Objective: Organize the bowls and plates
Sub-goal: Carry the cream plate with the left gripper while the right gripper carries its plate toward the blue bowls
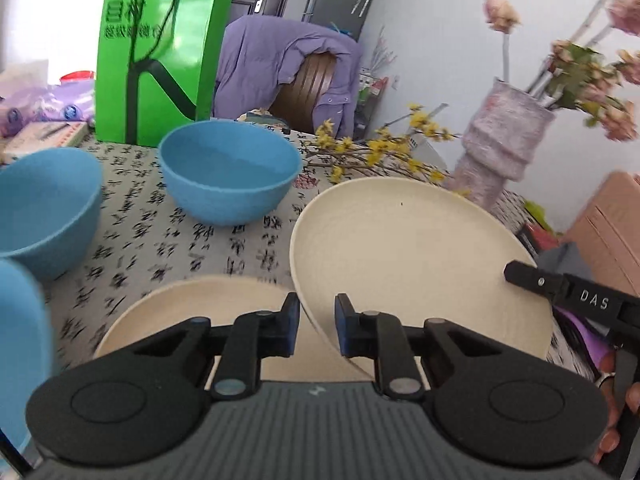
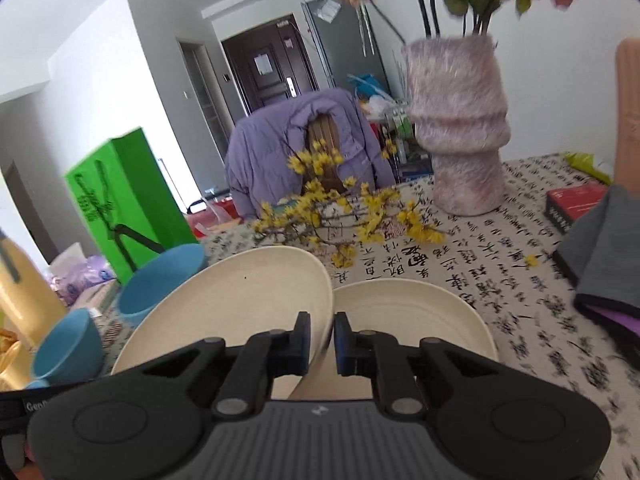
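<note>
A cream plate [image 1: 404, 256] is lifted and tilted above the table. My left gripper [image 1: 317, 330] has its pads close on either side of the plate's near-left rim. My right gripper [image 2: 322, 342] is shut on the same plate [image 2: 240, 300] at its right rim; its finger [image 1: 532, 280] shows at the plate's right edge in the left wrist view. A second cream plate [image 1: 192, 312] lies flat on the table below it, also seen in the right wrist view [image 2: 416, 312]. Blue bowls [image 1: 230, 176] [image 1: 44, 208] stand to the left, with another blue rim [image 1: 16, 344] at the far left.
A green paper bag [image 1: 160, 48] stands at the back left. A fuzzy pink vase [image 1: 504, 140] with flowers and yellow blossom branches [image 1: 380, 152] sit behind the plates. A red box [image 2: 576, 204] and grey cloth [image 2: 608, 256] lie right. A chair with a purple jacket [image 1: 280, 68] is behind the table.
</note>
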Tool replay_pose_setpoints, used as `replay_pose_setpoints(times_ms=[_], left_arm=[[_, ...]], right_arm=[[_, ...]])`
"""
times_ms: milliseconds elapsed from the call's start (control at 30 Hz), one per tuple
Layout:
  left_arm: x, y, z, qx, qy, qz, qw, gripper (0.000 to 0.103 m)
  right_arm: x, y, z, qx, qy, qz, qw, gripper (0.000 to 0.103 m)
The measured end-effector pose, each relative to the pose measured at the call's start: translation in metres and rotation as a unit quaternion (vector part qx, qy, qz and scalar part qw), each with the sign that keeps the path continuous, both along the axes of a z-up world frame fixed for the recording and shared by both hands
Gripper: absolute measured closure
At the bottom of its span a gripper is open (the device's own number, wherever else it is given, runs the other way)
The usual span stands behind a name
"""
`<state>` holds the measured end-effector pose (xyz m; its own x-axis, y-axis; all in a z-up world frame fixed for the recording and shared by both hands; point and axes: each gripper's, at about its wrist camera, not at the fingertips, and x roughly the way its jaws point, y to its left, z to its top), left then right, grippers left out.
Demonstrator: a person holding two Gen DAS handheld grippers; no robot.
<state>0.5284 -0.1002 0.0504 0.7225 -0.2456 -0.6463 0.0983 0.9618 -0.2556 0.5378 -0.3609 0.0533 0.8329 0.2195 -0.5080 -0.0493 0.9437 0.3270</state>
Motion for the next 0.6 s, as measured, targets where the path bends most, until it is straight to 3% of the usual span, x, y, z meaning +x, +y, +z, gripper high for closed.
replay_pose_setpoints(times_ms=[300,600], left_arm=[[-0.128,0.005,0.032,0.015,-0.023,-0.002,0.9996,0.084],[-0.235,0.008,0.021,0.012,-0.022,-0.015,0.9996,0.084]], right_arm=[[-0.143,0.012,0.026,0.0,-0.038,-0.001,0.999,0.091],[-0.264,0.018,0.015,-0.009,-0.049,-0.019,0.999,0.09]])
